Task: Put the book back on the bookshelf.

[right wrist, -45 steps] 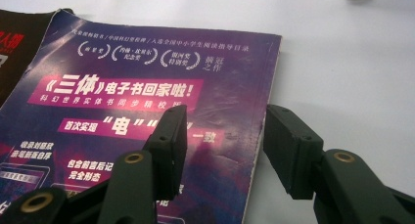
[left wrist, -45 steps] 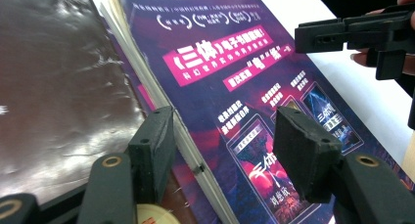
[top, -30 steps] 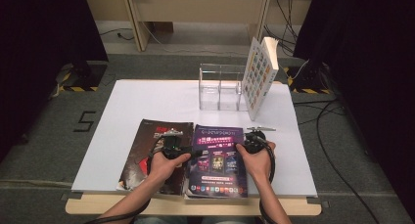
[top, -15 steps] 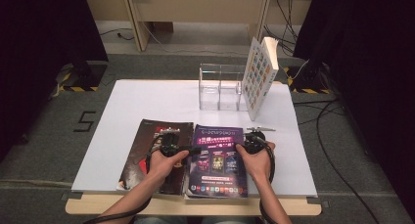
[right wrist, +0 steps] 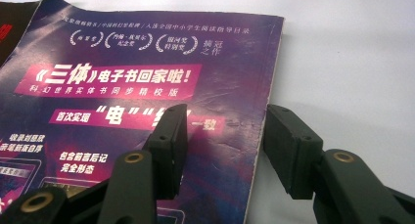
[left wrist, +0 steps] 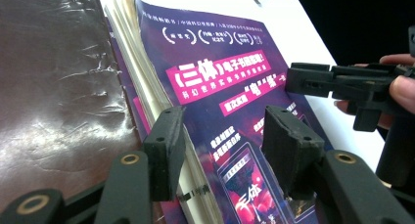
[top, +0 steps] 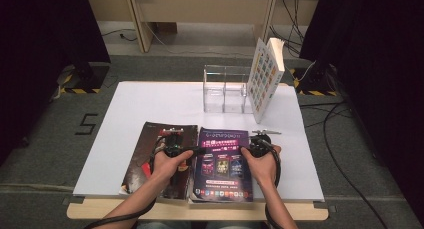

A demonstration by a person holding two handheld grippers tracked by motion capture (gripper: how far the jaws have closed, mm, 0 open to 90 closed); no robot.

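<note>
A purple magazine [top: 220, 164] lies flat near the table's front edge, partly over a dark brown magazine [top: 150, 154]. My left gripper [top: 195, 150] is at the purple magazine's left edge. In the left gripper view its jaws [left wrist: 225, 136] have just been closing and straddle that page edge [left wrist: 147, 92], one jaw beside the pages and one over the cover, with a gap left. My right gripper [top: 244, 149] stands open at the right edge. In the right gripper view [right wrist: 225, 131] one jaw is over the cover [right wrist: 122, 62] and the other over bare table.
A clear acrylic holder [top: 227, 89] stands at the back of the white table [top: 150, 104]. A book with a colourful cover [top: 265, 76] leans against the holder's right side. Cables trail on the floor at the right.
</note>
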